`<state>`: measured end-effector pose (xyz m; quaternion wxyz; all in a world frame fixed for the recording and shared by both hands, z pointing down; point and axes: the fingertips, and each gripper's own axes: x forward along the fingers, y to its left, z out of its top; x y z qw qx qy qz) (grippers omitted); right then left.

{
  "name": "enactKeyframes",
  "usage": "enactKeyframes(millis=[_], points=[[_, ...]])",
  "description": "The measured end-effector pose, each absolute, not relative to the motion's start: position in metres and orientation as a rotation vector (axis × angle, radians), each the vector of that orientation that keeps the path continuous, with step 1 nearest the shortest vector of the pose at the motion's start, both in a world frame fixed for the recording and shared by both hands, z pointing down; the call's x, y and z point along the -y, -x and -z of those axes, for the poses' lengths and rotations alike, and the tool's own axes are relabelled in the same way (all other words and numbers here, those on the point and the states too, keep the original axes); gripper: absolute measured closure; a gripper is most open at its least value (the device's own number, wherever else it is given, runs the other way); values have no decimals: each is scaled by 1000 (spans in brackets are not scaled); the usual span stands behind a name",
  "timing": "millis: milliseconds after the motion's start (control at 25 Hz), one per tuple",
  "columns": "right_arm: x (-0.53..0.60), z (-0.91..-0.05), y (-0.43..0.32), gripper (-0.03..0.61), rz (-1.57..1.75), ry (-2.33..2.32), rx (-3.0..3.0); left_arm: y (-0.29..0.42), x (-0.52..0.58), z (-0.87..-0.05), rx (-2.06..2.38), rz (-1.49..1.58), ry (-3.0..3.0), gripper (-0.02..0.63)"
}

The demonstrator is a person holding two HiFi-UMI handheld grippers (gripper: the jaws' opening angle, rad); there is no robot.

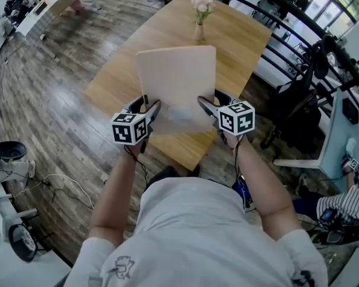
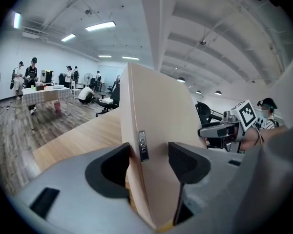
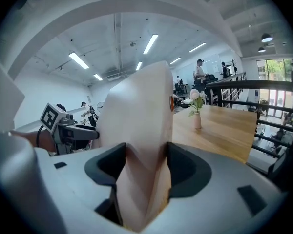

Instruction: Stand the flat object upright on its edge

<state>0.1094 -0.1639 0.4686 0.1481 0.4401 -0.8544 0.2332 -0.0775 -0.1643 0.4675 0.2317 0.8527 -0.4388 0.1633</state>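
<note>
Lighting is bright and even, no dim spots. Head view gets daylight from the windows (image 1: 326,2) at top right. There's a soft sheen on the wood floor (image 1: 48,94), the desk (image 1: 245,34) is evenly lit, and shadows are weak. The lower part of the pale board (image 1: 176,79) is smeared by motion blur; the rest is sharp enough. Both gripper views have heavy fisheye, black vignette in the corners and bent ceiling beams. Left gripper view is lit by ceiling strip lights (image 2: 100,26), slightly blown out. Right gripper view has the same lights plus daylight glare at the right edge. Fingers (image 2: 185,162) and the near end of the board are soft and out of focus; the background is crisper.
</note>
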Motion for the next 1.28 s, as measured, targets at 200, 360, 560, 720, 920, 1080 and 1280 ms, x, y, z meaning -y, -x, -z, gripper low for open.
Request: enactKeyframes(millis=[200,360,560,720,920,1080,1280], points=[[162,-449,-104,310,-613,-1320,2459,83,168,-450,1190,-442,-2404,359],[162,-434,-88,310,-588,-1379,2452,99,174,-433,1173,-435,-2460,359],[157,-418,-76,310,-524,-1431,2464,110,175,-416,1147,-425,-2536,359],[152,-407,-77,311,-471,-1478,2471,110,173,-403,1152,-409,-2599,359],[158,-402,-69,310,-401,-1494,2473,117,179,-402,1165,-379,-2609,359],[167,-406,-65,310,-348,-1484,2471,122,186,-407,1184,-354,-2629,359],[183,-416,-70,310,-325,-1473,2483,116,198,-412,1246,-356,-2655,360]])
